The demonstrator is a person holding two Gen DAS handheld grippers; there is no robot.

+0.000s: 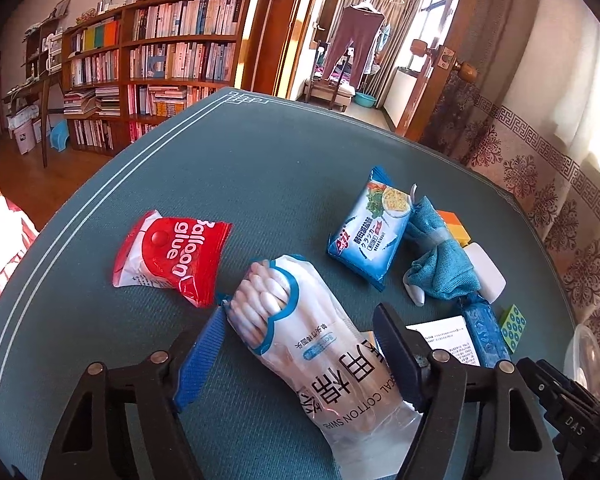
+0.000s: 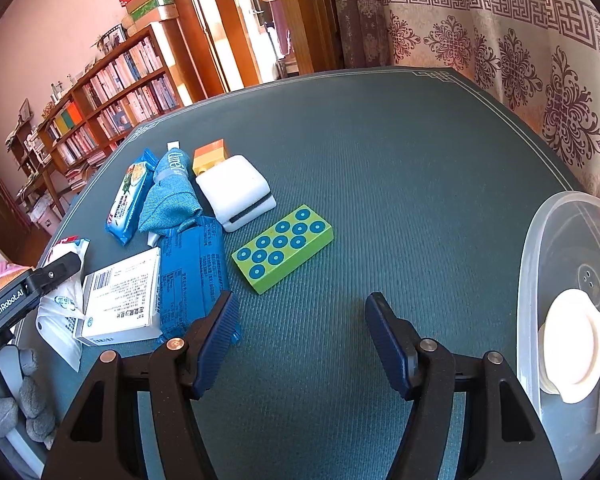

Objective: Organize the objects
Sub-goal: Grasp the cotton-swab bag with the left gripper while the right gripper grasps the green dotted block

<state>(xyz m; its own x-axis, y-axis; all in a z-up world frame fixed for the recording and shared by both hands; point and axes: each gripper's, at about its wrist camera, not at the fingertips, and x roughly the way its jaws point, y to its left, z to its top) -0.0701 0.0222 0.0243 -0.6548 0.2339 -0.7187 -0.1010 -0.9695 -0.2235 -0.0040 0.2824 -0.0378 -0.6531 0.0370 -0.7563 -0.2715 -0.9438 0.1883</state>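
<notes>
Between my left claw's (image 1: 300, 332) spread fingers lies the cotton swab bag (image 1: 312, 344), flat on the green desk (image 1: 260, 168); both blue pads sit close to its sides, but I cannot tell whether either one actually touches it, so I read the claw as released around the bag. Beyond it lie the red balloon glue packet (image 1: 170, 256) to the left and the blue cracker packet (image 1: 370, 226) to the right, with a rolled blue cloth (image 1: 440, 256) just beside the crackers. My right claw (image 2: 300, 316) hangs released over bare desk, gripping nothing. Ahead of it and slightly left sits the green dotted block (image 2: 283, 248), then a white sponge (image 2: 236, 192) and an orange block (image 2: 210, 154) farther back. A white box (image 2: 120, 296) and a dark blue packet (image 2: 194, 272) lie at the left. A clear plastic container (image 2: 540, 280) stands at the right edge.
</notes>
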